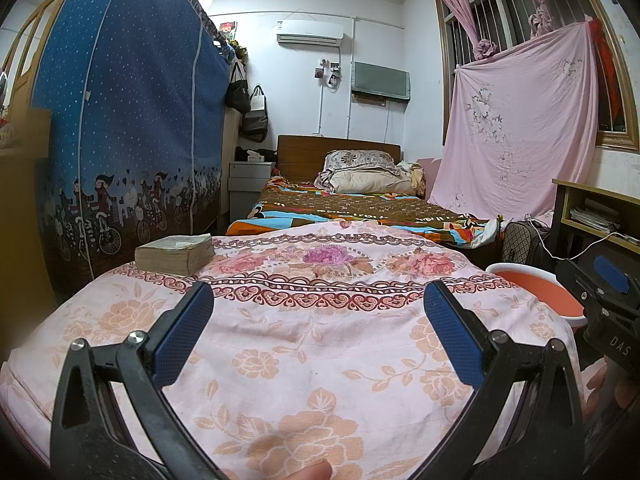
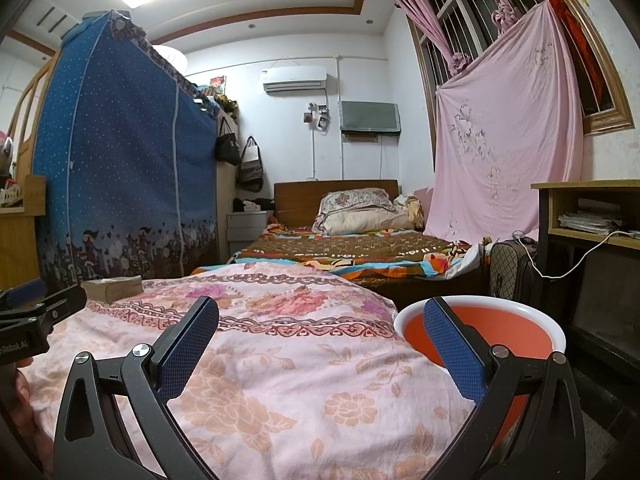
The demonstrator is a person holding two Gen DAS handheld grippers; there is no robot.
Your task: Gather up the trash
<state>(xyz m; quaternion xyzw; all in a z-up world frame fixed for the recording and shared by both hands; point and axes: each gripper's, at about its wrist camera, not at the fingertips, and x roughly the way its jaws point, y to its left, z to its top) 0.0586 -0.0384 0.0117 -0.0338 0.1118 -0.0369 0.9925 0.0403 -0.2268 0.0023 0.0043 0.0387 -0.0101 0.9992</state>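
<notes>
Orange inside and white-rimmed, the trash bin (image 2: 500, 320) sits on the floor just right of the floral bed cover (image 2: 260, 360), behind my right gripper (image 2: 320, 344), whose fingers, like my left gripper's (image 1: 318, 328), are spread wide and empty.

Left hand-held gripper (image 1: 318, 312) gapes empty over the floral bedspread (image 1: 304, 344).

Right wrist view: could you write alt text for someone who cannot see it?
Open tongs hover over a pink flowered bedspread, holding nothing. An orange basin with a white rim stands beside it on the right, and a thick book lies far left.
</notes>
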